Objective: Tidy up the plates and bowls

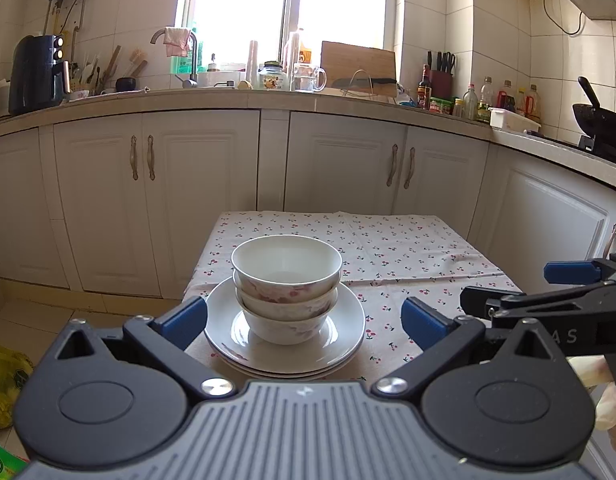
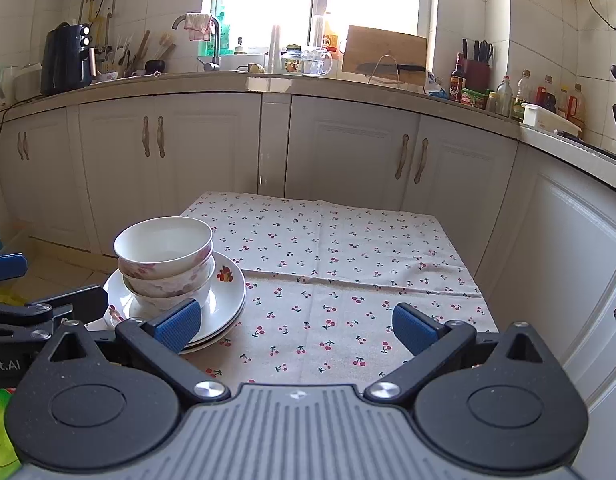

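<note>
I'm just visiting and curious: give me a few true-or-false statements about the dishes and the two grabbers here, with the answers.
1. Three bowls sit nested on the stack of plates. True.
2. The left gripper is clamped on a bowl. False: its jaws are wide open and hold nothing.
3. The tablecloth has a cherry print. True.
4. The right gripper is holding a plate. False: it is open and empty, over bare cloth beside the stack.
5. The top bowl lies upside down. False: it stands upright, opening upward.
</note>
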Available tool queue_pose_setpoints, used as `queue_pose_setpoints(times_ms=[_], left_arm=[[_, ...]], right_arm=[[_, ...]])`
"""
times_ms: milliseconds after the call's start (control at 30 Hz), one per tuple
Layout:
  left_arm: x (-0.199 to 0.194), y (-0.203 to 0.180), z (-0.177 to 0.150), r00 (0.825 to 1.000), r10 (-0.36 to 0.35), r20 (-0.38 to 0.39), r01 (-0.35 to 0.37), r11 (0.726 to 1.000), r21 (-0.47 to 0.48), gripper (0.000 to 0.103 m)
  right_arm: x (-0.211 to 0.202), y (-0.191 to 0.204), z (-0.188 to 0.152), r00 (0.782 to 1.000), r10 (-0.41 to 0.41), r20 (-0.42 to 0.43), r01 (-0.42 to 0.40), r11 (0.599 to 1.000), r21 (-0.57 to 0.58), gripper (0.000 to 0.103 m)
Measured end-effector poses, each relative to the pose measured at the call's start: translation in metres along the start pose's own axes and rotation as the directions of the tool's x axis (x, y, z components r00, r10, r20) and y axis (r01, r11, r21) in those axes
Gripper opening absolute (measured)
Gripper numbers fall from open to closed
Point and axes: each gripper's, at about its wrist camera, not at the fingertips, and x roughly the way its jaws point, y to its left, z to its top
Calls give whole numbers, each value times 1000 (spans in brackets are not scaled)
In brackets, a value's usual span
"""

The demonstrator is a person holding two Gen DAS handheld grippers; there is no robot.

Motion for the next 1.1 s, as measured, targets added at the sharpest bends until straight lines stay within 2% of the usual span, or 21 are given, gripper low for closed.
queue_pose_setpoints(times_ms=[1100], left_arm=[[-3,-2,2,1000,10,-4,-10,1000,-3,102]], right_arm=[[-8,-1,4,1000,-17,16,18,1000,-4,103]])
